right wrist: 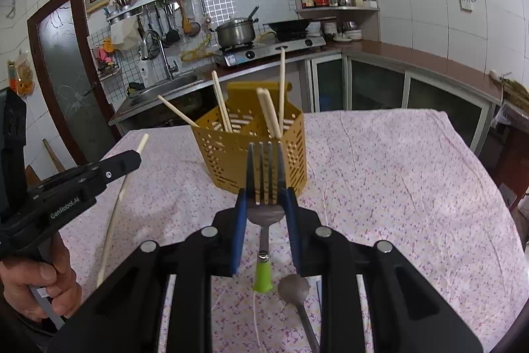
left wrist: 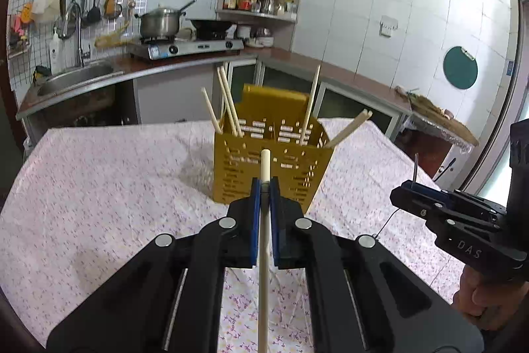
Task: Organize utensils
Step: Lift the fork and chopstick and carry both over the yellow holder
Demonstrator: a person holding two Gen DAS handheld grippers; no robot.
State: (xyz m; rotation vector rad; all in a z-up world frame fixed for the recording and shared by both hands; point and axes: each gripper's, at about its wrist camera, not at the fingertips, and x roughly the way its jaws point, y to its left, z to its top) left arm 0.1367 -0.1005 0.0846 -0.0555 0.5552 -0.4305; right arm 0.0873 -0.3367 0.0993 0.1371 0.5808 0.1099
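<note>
My left tongs (left wrist: pixel 264 187) clamp a chopstick (left wrist: pixel 263 253); my right tongs (right wrist: pixel 266 197) clamp a fork (right wrist: pixel 264 174). A spoon (right wrist: pixel 294 290) lies below the right tongs. Just beyond both, the yellow holder (left wrist: pixel 251 174) stands on the table (left wrist: pixel 99 187).

Bright, even daylight, both views sharp. Heavy fisheye bending with dark vignette at corners. Soft shadow left of holder (left wrist: pixel 271 151) on the surface (left wrist: pixel 99 187); mild glare on wall tiles (right wrist: pixel 413 5).

Leaning chopsticks (right wrist: pixel 273 113) crowd the yellow holder (right wrist: pixel 251 154) mouth; bare tablecloth (right wrist: pixel 396 187) lies open on both sides.
</note>
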